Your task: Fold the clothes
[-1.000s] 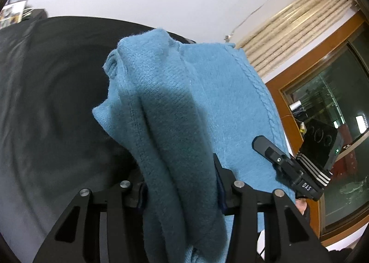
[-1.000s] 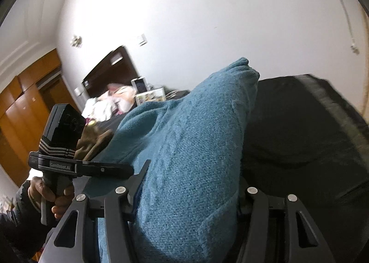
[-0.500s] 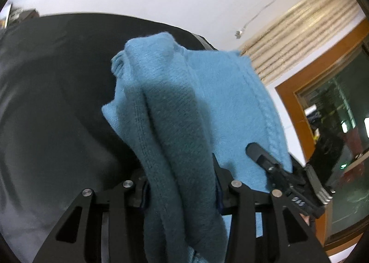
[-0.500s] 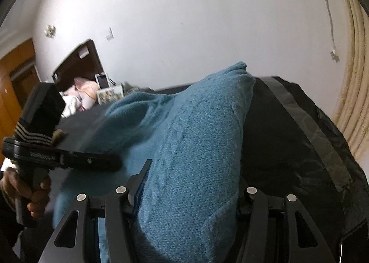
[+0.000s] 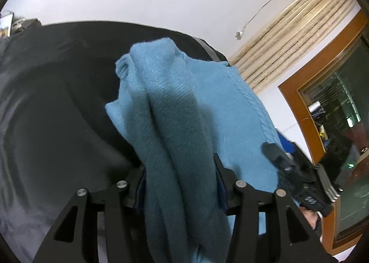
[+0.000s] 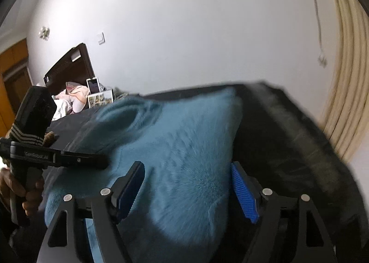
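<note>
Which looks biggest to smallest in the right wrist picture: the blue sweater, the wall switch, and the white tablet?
1. Blue sweater, by far, though it is nearest the camera.
2. White tablet.
3. Wall switch, only slightly smaller-looking than the tablet, so that order is unsure.

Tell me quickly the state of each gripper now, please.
Left gripper: jaws just eased slightly, pads hidden, blue sweater bunched between them.
Right gripper: jaws just opened, pads clear of the sweater between them.
</note>
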{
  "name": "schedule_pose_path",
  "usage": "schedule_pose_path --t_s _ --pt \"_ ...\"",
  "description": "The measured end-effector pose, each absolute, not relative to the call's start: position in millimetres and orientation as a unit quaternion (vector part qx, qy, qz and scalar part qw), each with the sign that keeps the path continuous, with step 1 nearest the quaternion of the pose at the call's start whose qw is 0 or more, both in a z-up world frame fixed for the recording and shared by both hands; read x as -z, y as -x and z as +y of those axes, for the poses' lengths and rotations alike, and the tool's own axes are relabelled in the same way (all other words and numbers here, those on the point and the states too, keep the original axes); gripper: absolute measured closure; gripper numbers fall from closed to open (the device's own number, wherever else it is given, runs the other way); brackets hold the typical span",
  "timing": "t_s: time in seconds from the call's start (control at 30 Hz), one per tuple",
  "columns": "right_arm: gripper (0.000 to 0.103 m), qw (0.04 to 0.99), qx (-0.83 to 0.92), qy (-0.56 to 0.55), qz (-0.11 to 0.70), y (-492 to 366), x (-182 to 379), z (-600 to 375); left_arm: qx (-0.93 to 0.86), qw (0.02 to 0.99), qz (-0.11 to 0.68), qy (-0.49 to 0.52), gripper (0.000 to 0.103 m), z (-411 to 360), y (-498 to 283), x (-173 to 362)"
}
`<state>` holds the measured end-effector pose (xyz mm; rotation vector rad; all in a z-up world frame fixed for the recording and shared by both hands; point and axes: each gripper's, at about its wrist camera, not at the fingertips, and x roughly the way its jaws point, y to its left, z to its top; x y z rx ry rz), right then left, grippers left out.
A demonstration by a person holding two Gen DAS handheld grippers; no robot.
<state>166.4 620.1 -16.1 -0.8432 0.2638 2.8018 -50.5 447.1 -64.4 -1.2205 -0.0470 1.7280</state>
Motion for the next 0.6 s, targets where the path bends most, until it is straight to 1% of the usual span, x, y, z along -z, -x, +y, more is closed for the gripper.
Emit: schedule_pose_path --t_s 0.2,0.33,0.6 --pt "0.025 0.124 -0.949 0.276 0.091 -219.7 3.4 626.5 -0.734 0.501 0.004 0.459 0.050 423.3 19.9 38.3" --pt "0.025 0.134 -0.941 0.297 0.093 -246.8 10.7 628.7 -0.741 0.512 0.035 0.432 0.042 415.8 -11.3 25.9" --pt "0.025 0.132 -0.936 0.309 0.105 -277.4 25.6 623.4 -0.756 0.538 0.075 0.365 0.042 397.4 -58.7 0.3"
